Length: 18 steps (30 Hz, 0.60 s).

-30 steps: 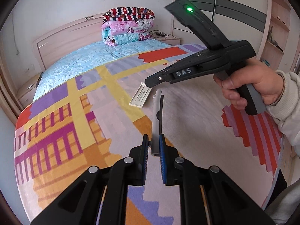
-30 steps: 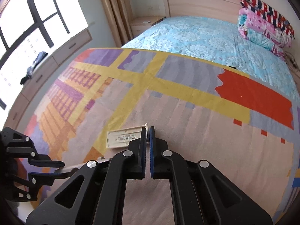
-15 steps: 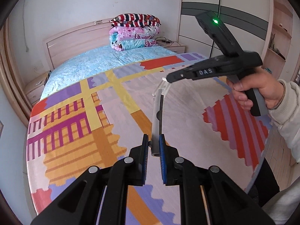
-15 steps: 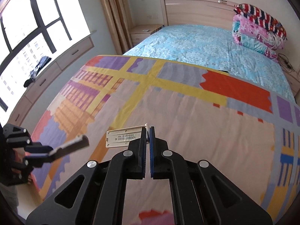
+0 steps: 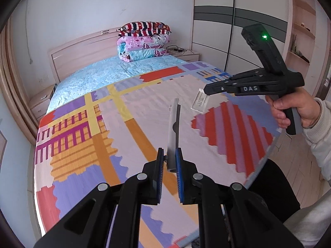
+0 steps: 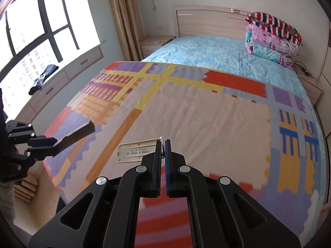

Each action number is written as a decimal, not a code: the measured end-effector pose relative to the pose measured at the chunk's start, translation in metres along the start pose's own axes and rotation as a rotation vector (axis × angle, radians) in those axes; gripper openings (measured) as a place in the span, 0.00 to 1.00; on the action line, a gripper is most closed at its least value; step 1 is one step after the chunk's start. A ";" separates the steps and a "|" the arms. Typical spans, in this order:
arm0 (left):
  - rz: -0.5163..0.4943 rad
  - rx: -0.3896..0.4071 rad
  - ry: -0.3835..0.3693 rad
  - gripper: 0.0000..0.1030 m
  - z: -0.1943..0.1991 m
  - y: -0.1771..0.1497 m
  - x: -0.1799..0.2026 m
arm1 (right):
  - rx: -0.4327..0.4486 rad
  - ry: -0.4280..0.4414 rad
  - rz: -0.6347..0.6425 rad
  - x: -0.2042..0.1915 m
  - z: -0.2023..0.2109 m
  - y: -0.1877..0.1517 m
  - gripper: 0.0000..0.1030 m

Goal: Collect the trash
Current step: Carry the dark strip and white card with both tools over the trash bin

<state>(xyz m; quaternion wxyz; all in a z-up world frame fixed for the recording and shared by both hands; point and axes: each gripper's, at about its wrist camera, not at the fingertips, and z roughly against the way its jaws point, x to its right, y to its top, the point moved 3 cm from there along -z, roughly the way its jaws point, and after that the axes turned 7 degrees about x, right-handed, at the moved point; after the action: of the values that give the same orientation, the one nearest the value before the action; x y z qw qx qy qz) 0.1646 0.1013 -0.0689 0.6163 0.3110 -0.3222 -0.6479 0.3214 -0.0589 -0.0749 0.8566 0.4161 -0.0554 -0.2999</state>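
My left gripper [image 5: 170,161] is shut on a long grey flat strip [image 5: 173,132] that sticks forward above the bed; it also shows at the left of the right wrist view [image 6: 79,133]. My right gripper [image 6: 163,149] is shut on the edge of a cream plastic label plate [image 6: 135,152] with printed numbers, held in the air above the foot of the bed. The plate shows in the left wrist view [image 5: 200,103] at the tip of the right gripper [image 5: 209,91].
A bed with a patchwork blanket [image 6: 196,119] and a blue sheet [image 6: 206,49] fills both views. Folded quilts [image 5: 144,41] lie at the headboard. A wardrobe [image 5: 238,20] stands on the right, a window bench [image 6: 62,76] on the left.
Both grippers have pulled back from the bed and risen, each still holding its piece. The label plate is lifted off the blanket; more of the bed's foot and floor shows.
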 end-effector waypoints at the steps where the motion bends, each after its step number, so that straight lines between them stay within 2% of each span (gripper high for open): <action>1: -0.002 0.000 -0.001 0.11 0.003 -0.002 0.004 | 0.005 0.000 0.003 -0.001 0.006 -0.003 0.04; 9: -0.001 -0.011 -0.021 0.11 0.017 -0.021 0.034 | 0.033 0.027 0.013 -0.016 0.056 -0.034 0.04; 12: 0.000 -0.015 -0.037 0.11 0.022 -0.031 0.045 | 0.034 0.092 -0.036 -0.018 0.071 -0.047 0.04; 18: 0.044 -0.024 -0.098 0.11 0.032 -0.058 0.061 | 0.025 0.112 -0.028 -0.035 0.094 -0.078 0.04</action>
<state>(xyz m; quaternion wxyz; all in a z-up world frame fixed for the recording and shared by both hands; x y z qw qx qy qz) 0.1020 0.0432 -0.0964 0.6176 0.2643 -0.3508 -0.6524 0.2244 -0.1406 -0.0666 0.8487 0.4439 -0.0051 -0.2874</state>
